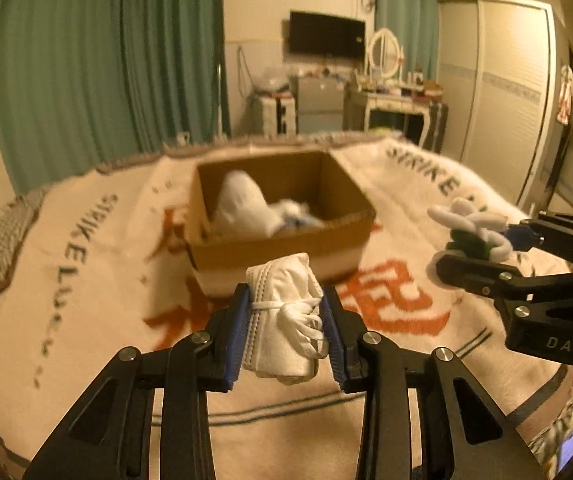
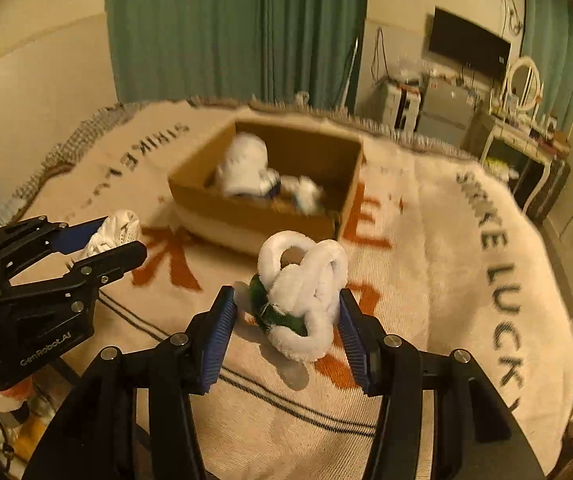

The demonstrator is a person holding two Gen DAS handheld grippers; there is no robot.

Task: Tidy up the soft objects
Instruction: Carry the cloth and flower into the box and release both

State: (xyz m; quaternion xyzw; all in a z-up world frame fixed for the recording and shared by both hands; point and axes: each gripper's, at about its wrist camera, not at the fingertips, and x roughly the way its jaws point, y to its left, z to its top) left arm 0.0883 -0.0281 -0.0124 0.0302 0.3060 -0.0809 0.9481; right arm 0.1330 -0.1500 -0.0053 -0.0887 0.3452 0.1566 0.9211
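Note:
My left gripper (image 1: 286,320) is shut on a folded white cloth bundle (image 1: 282,320) tied with a white cord, held above the bed just in front of an open cardboard box (image 1: 350,224). The bundle also shows in the right wrist view (image 2: 112,232). My right gripper (image 2: 286,320) is shut on a white looped plush toy with a green part (image 2: 306,292), held above the bed to the right of the box (image 2: 222,208); it also shows in the left wrist view (image 1: 472,232). White soft items (image 1: 242,204) lie inside the box.
The box sits on a cream blanket (image 1: 406,208) with black and orange lettering that covers the bed. Green curtains (image 1: 106,60), a dressing table (image 1: 398,100), a wall TV (image 1: 326,34) and a wardrobe (image 1: 498,92) stand beyond the bed.

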